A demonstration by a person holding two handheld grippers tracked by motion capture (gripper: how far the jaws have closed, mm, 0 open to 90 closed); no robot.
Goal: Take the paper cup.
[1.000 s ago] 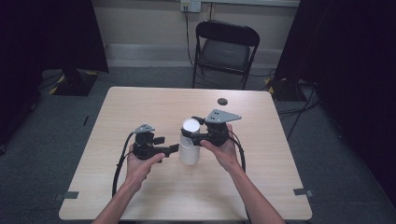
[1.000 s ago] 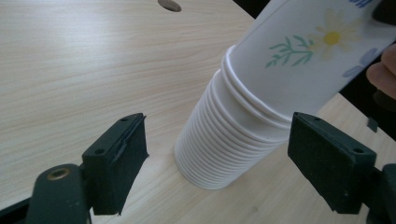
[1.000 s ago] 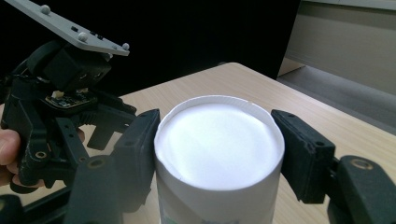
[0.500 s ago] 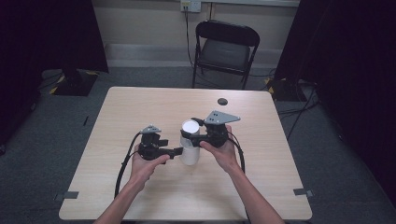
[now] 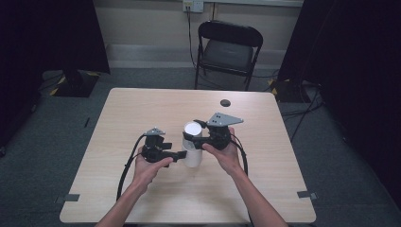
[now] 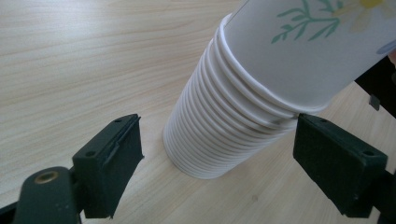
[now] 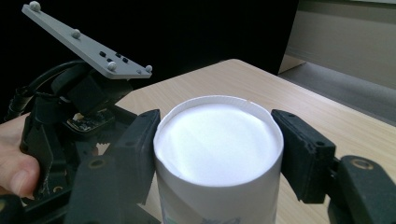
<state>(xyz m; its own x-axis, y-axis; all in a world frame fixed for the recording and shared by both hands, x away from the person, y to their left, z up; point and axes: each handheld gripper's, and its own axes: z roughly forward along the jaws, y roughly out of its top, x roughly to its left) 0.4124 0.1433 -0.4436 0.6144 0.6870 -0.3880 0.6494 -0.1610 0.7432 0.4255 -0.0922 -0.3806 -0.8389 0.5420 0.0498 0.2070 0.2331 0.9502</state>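
Observation:
A stack of white paper cups (image 5: 192,150) stands upside down on the wooden table (image 5: 142,109). The top cup (image 6: 299,60) has a green plant print and sits tilted on the stack, its rim raised above the rims below (image 6: 219,135). My right gripper (image 5: 193,135) is shut on the top cup (image 7: 219,154) near its upturned base, with a pad pressed on each side. My left gripper (image 6: 224,142) is open at the lower part of the stack, one jaw on either side, neither touching. In the high view the left gripper (image 5: 182,154) comes in from the left.
A small black disc (image 5: 225,102) lies on the far part of the table. A black folding chair (image 5: 227,47) stands behind the far edge. In the right gripper view the left gripper's grey plate (image 7: 88,46) and a hand (image 7: 14,168) are close behind the cup.
The left gripper has shifted slightly to the right, bringing its jaws up to the stack. The right gripper and the top cup have stayed where they were.

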